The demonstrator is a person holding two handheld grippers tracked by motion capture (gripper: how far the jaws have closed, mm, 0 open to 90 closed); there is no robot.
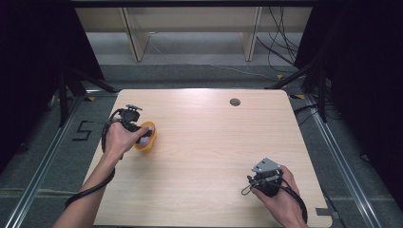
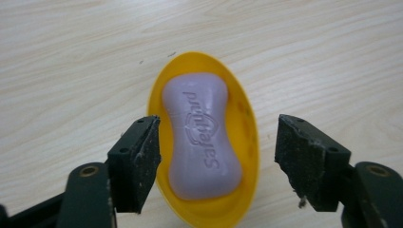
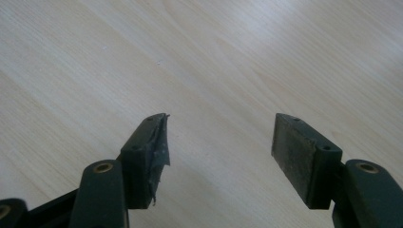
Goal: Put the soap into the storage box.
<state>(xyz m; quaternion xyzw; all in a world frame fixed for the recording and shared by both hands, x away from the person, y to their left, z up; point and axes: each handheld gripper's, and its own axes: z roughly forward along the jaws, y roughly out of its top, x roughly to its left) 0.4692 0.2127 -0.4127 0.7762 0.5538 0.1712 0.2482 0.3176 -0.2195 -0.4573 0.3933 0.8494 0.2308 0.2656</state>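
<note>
Soap: I'm looking at a pale lilac, waisted bar of soap (image 2: 200,137) with a raised logo, lying lengthwise in a glossy yellow oval plastic dish (image 2: 243,133); I judge the bar firm but slick, light, and easy to scar with hard pads
Dish: thin, smooth plastic, I reckon very light and ready to skate on the wood if I nudge its rim
Where to grip: I'd take the bar across its narrow waist, where the sides pinch in; the rounded ends would squirt out, I think
Left gripper: my left gripper (image 2: 216,152) hangs right over the dish, jaws spread wide, one pad at 9 o'clock of the bar and the other at 3 o'clock, clear of the bar; whether the left pad brushes the dish rim I cannot tell
Soap on the table: in the high view the dish (image 1: 148,142) sits near the table's left edge, about 9 o'clock from centre, on the pale wooden table (image 1: 214,142)
Right gripper: my right gripper (image 3: 219,142) idles with jaws apart over bare wood, down at 4 o'clock, well apart from the dish
</note>
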